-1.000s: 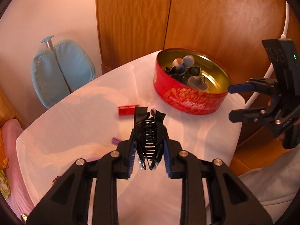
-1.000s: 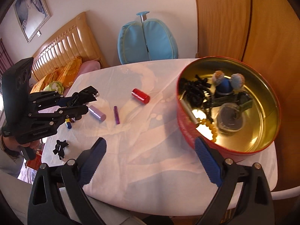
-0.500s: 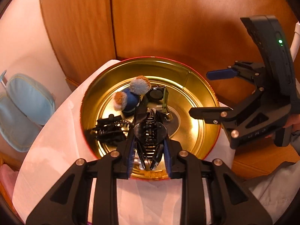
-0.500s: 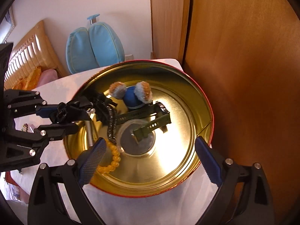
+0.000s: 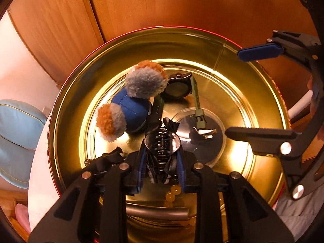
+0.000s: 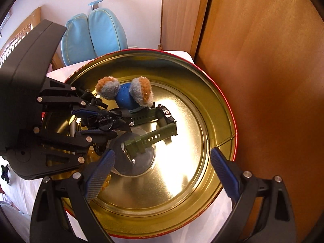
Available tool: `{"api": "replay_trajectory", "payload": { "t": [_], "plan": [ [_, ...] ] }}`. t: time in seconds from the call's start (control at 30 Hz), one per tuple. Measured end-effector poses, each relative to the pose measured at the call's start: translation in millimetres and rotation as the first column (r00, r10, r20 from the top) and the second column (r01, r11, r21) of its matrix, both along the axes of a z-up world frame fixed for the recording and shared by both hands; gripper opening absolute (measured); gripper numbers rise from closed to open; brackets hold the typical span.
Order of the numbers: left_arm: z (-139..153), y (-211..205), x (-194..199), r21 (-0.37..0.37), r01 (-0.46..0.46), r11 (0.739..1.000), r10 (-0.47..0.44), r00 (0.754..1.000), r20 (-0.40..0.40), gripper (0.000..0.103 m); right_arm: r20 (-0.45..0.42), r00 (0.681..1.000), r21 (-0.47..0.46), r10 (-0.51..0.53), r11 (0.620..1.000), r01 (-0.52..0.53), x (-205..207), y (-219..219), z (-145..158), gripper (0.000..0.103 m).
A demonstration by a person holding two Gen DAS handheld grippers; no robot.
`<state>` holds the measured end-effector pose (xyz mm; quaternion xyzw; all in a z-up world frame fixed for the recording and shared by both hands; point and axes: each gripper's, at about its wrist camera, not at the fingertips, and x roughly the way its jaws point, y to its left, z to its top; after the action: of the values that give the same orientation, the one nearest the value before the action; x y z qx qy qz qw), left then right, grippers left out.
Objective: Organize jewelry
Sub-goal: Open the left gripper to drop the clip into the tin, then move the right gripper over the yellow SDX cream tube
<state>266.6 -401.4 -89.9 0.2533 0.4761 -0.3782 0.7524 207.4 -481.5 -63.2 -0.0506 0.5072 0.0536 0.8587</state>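
My left gripper (image 5: 162, 158) is shut on a black hair claw clip (image 5: 162, 141) and holds it low inside the round red tin (image 5: 182, 30), just above the gold floor. In the right wrist view the left gripper (image 6: 95, 121) comes in from the left with the clip (image 6: 107, 119). My right gripper (image 6: 162, 154) hangs open over the tin (image 6: 224, 101) with nothing between its fingers. In the tin lie a blue pom-pom hair tie (image 5: 131, 109), a green watch (image 6: 149, 137), a yellow bead bracelet (image 5: 172, 194) and a second black clip (image 5: 109, 160).
The tin stands on a white tablecloth (image 6: 50, 182) close to wooden wardrobe doors (image 6: 263, 81). A blue chair (image 6: 97, 32) stands behind the table. A clear round disc (image 5: 202, 141) and a grey tube (image 5: 158, 212) also lie in the tin.
Both grippers moved from over the table to over the tin. The left one has sunk into the tin with the clip still held. The right one stayed open.
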Motion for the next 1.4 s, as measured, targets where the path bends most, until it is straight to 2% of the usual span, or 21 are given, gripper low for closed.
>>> {"api": "replay_trajectory", "payload": {
  "t": [0.07,0.1,0.13,0.2,0.3,0.4,0.53,0.7,0.8,0.9,1.03,1.13,1.2,1.3,1.4],
  "plan": [
    [0,-1,2,0.004,-0.002,1.0,0.002,1.0,-0.004,0.028,0.002,1.0,-0.004,0.0,1.0,0.0,-2,0,1,0.096],
    [0,-1,0,0.004,-0.003,1.0,0.003,1.0,-0.003,0.036,0.003,1.0,-0.004,0.0,1.0,0.0,-3,0,2,0.096],
    [2,0,-2,0.002,-0.005,1.0,0.005,1.0,0.006,0.055,0.006,1.0,-0.003,0.001,1.0,-0.001,-4,0,3,0.096],
    [6,-1,-8,0.006,-0.015,1.0,0.015,0.999,0.048,0.08,0.01,1.0,-0.002,0.0,1.0,0.0,-7,-2,5,0.096],
    [18,4,-18,0.001,-0.041,0.999,0.041,0.996,0.085,0.081,0.031,1.0,0.007,-0.001,1.0,0.001,-18,-2,12,0.096],
    [33,18,-31,-0.033,-0.109,0.993,0.112,0.986,0.125,0.088,0.062,0.998,0.022,0.007,1.0,-0.008,-31,0,22,0.096],
    [55,55,-61,-0.106,-0.233,0.967,0.248,0.957,0.148,0.094,0.122,0.991,0.068,0.055,0.996,-0.064,-53,7,33,0.096],
    [71,131,-117,-0.199,-0.417,0.887,0.448,0.881,0.149,0.095,0.171,0.974,0.206,0.148,0.961,-0.182,-72,34,43,0.096],
    [64,183,-146,-0.159,-0.537,0.829,0.558,0.816,0.152,0.095,0.165,0.956,0.229,0.245,0.933,-0.278,-77,73,45,0.096],
    [54,234,-175,-0.116,-0.62,0.776,0.63,0.768,0.117,0.095,0.161,0.928,0.229,0.336,0.902,-0.367,-87,118,48,0.096],
    [39,293,-200,-0.087,-0.674,0.734,0.68,0.725,0.11,0.095,0.127,0.894,0.228,0.429,0.865,-0.447,-103,184,46,0.096],
    [31,339,-209,-0.092,-0.683,0.724,0.69,0.719,0.09,0.095,0.096,0.873,0.223,0.478,0.844,-0.487,-111,237,38,0.096],
    [22,364,-214,-0.086,-0.673,0.735,0.678,0.732,0.07,0.095,0.068,0.866,0.211,0.496,0.841,-0.498,-113,277,30,0.096],
    [10,403,-216,-0.056,-0.648,0.76,0.65,0.757,0.058,0.095,0.032,0.849,0.252,0.527,0.818,-0.517,-118,332,21,0.096],
    [-2,445,-218,-0.057,-0.657,0.752,0.659,0.751,0.036,0.095,0.008,0.842,0.21,0.539,0.823,-0.528,-117,386,5,0.096]
  ]
}}
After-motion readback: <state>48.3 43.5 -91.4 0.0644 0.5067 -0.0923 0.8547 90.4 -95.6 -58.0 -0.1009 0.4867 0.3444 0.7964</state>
